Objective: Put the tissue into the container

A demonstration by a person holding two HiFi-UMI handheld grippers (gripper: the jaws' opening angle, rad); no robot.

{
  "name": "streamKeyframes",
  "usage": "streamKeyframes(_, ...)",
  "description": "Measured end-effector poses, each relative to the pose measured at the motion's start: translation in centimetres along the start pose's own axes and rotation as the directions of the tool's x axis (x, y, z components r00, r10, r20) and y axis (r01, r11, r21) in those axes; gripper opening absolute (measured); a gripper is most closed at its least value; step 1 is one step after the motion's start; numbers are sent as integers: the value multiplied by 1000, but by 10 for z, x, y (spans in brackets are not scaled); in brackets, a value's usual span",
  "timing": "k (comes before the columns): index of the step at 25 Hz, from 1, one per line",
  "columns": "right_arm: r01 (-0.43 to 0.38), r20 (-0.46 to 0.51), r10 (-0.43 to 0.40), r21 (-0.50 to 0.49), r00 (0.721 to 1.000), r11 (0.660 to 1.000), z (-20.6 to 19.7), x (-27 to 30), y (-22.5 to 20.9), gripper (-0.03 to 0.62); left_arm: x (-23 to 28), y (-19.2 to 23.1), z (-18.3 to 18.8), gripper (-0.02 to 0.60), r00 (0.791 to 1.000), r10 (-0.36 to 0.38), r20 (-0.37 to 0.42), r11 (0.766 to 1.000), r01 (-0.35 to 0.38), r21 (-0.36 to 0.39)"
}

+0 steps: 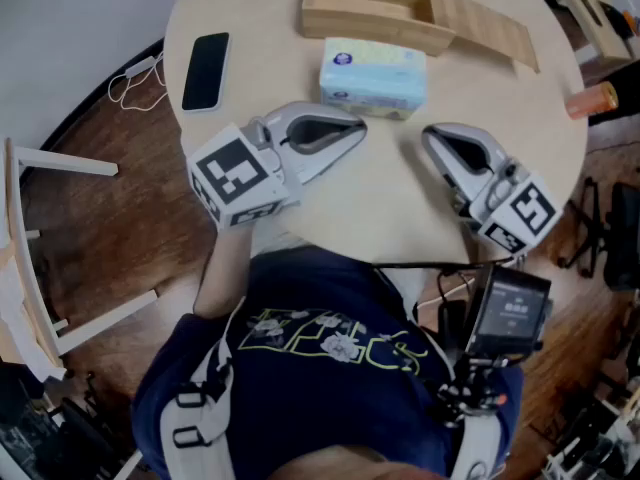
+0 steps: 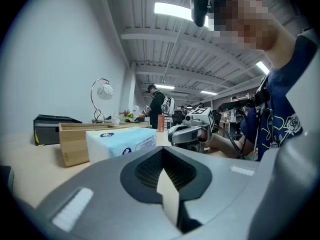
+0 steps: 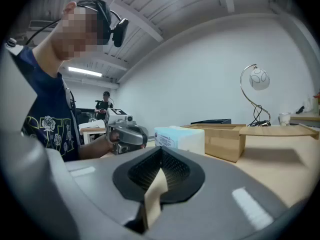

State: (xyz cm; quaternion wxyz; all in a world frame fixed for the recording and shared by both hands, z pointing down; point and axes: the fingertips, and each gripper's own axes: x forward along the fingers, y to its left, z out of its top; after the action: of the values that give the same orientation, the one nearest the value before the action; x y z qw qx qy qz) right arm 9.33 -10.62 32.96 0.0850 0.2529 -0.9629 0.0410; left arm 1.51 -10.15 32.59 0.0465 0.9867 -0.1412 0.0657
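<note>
A pale blue and white tissue pack [image 1: 372, 78] lies on the round table just in front of an open wooden container [image 1: 365, 10]. My left gripper [image 1: 356, 129] rests on the table, tip near the pack's front left, jaws shut and empty. My right gripper [image 1: 429, 135] lies to the pack's front right, also shut with nothing in it. The left gripper view shows the tissue pack [image 2: 122, 143] ahead to the left, before the wooden container [image 2: 74, 143]. In the right gripper view the tissue pack [image 3: 179, 138] sits ahead, the wooden container [image 3: 225, 140] to its right.
A black phone [image 1: 206, 71] lies at the table's left. The container's wooden lid [image 1: 492, 30] slants off its right end. An orange object [image 1: 592, 100] sits past the right table edge. A white chair frame [image 1: 40, 258] stands at the left on the floor.
</note>
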Motion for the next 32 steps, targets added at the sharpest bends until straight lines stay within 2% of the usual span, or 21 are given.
streamKeyframes(32, -4, 2, 4, 9, 1000, 1000, -4, -1, -2, 0, 1, 3, -2, 3, 1000, 6, -7, 1000, -6, 4)
